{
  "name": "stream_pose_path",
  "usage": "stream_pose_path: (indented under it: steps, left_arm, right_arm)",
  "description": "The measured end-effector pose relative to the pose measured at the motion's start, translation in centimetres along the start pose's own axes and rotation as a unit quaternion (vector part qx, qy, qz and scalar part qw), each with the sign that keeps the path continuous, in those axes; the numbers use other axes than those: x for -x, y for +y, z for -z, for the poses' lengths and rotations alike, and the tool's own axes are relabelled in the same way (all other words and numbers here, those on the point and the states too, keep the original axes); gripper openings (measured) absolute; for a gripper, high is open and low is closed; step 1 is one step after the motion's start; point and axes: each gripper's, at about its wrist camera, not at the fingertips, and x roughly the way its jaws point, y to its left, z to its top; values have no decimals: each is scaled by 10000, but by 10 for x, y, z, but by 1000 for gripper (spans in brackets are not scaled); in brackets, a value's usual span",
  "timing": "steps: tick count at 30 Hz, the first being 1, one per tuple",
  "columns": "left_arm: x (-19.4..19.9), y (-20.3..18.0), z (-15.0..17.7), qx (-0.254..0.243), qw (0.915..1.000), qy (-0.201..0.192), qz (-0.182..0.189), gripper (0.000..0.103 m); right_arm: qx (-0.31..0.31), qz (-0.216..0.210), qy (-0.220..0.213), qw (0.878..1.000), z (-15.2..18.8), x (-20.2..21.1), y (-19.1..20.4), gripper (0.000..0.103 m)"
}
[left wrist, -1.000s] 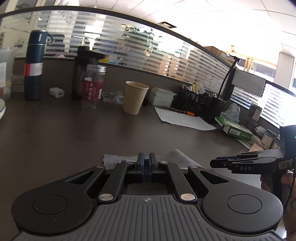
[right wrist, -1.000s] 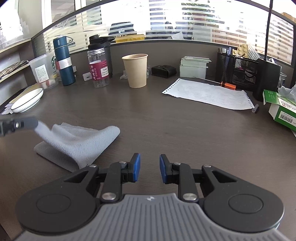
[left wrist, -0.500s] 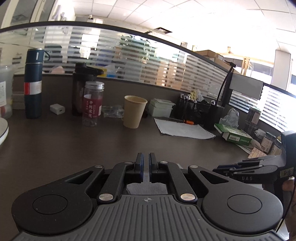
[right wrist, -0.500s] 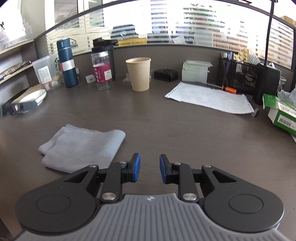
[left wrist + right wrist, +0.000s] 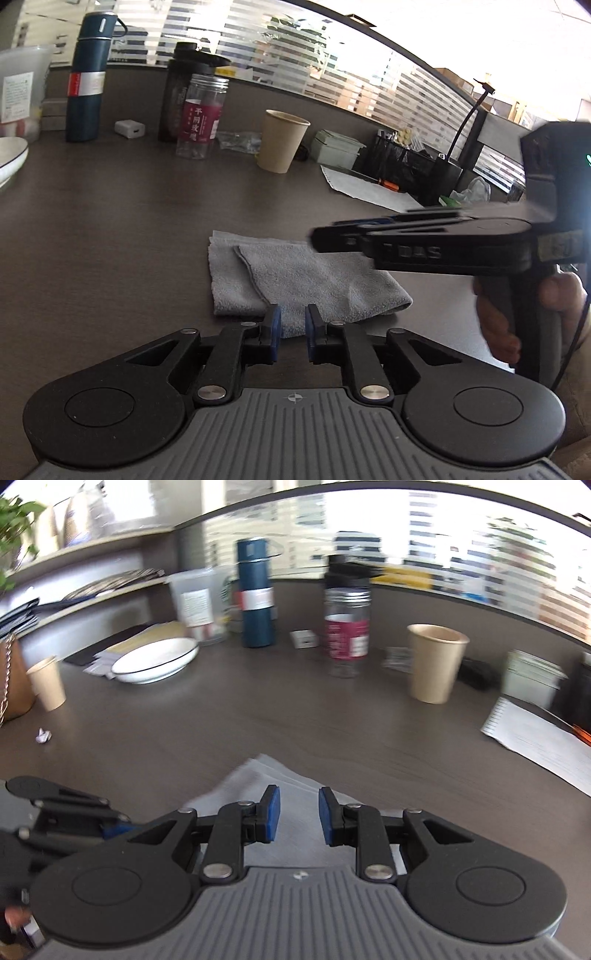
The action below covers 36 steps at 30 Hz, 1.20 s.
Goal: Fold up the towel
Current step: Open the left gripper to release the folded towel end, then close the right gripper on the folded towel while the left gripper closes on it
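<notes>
We see the folded grey terry towel (image 5: pixel 295 280) lying flat on the dark wood-grain table (image 5: pixel 110 229), on the near side of the tan paper cup (image 5: pixel 282 140). Our left gripper (image 5: pixel 293 328) hovers at the towel's near edge, its jaws opening with only a narrow gap, and nothing pinched between them. Our right gripper (image 5: pixel 299 814) hangs above the towel (image 5: pixel 291 794), slightly parted and empty. In the left wrist view it reaches level across the towel's far right part, a hand (image 5: pixel 517 306) on its handle.
</notes>
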Motion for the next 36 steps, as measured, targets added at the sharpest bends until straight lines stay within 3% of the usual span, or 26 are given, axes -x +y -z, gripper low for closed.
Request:
stream_pose_path:
  steps: [6, 14, 19, 22, 27, 36]
  left_arm:
    - [-5, 5, 2, 30, 9999, 122, -13, 22]
    - [-9, 7, 4, 93, 9999, 81, 110, 22]
    - [-10, 6, 6, 113, 9997, 62, 224, 21]
    - [-11, 6, 7, 97, 9996, 64, 238, 16]
    - [-13, 4, 7, 109, 9997, 41, 205, 6]
    - [-6, 3, 2, 84, 9993, -137, 329, 2]
  right_arm:
    - [194, -236, 196, 9993, -12, -26, 13, 26]
    - [254, -139, 489, 9984, -12, -49, 17, 25]
    - [228, -71, 473, 9986, -10, -49, 14, 13]
    - [128, -110, 466, 9988, -10, -48, 9, 8]
    - [86, -103, 415, 9990, -10, -46, 8, 5]
    - [30, -43, 170, 9998, -17, -29, 1, 5]
